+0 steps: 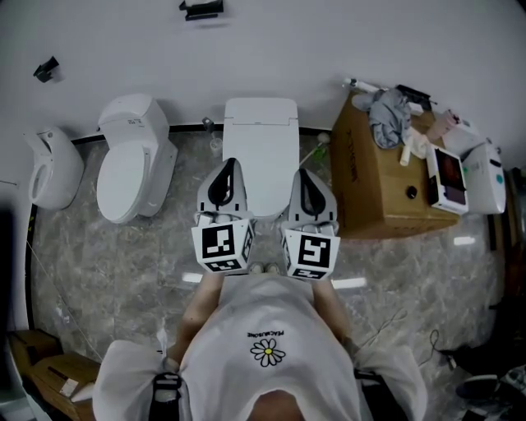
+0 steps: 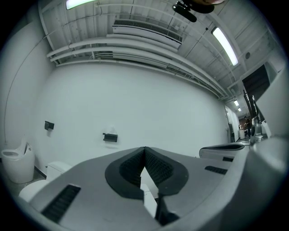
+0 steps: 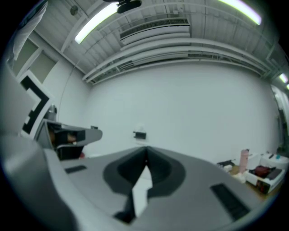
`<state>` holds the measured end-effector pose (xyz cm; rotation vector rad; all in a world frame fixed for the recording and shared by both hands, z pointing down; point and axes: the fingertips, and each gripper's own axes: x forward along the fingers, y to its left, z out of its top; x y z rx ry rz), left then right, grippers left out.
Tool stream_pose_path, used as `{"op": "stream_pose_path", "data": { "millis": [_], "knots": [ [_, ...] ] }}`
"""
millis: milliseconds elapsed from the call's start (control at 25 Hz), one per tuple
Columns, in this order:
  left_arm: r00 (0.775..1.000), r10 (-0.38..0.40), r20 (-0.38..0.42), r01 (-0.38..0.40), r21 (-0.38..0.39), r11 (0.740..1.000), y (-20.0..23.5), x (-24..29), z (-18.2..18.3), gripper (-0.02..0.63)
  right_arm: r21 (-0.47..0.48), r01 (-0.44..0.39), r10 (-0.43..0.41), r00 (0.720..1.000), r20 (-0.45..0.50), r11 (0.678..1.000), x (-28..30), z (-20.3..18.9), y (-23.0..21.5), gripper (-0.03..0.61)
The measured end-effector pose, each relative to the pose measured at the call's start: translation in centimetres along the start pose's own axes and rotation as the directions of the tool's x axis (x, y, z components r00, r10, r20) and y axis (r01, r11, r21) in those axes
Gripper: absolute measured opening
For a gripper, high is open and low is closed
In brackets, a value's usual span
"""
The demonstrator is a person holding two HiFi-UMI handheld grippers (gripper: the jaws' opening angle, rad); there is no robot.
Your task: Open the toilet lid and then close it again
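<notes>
The white square-shaped toilet (image 1: 260, 140) stands against the wall straight ahead, and its lid looks down flat. Both grippers hover side by side over its front end, pointing at the wall. My left gripper (image 1: 225, 164) is shut with its tips touching and holds nothing; in the left gripper view its jaws (image 2: 144, 149) meet at a point with only white porcelain showing below them. My right gripper (image 1: 302, 173) is shut and empty too, its tips (image 3: 146, 148) closed together. Neither gripper visibly touches the toilet.
A second, rounder toilet (image 1: 131, 160) and a white urinal (image 1: 51, 168) stand to the left. A cardboard box (image 1: 374, 185) with cloth, bottles and devices on top sits close on the right. Small black fittings (image 1: 201, 9) hang on the wall. Another box (image 1: 51, 374) lies at lower left.
</notes>
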<state>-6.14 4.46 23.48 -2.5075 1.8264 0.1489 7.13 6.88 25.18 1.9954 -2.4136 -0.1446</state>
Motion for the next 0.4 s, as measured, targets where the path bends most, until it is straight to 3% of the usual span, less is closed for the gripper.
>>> {"op": "stream_pose_path", "data": {
  "millis": [400],
  "knots": [
    [1.000,-0.012,-0.012,0.012,-0.015,1.000,0.3,0.3,-1.2,0.025,-0.032,-0.024,0.023,1.000,-0.017,0.999,0.3,-1.0,1.0,0.031]
  ]
}}
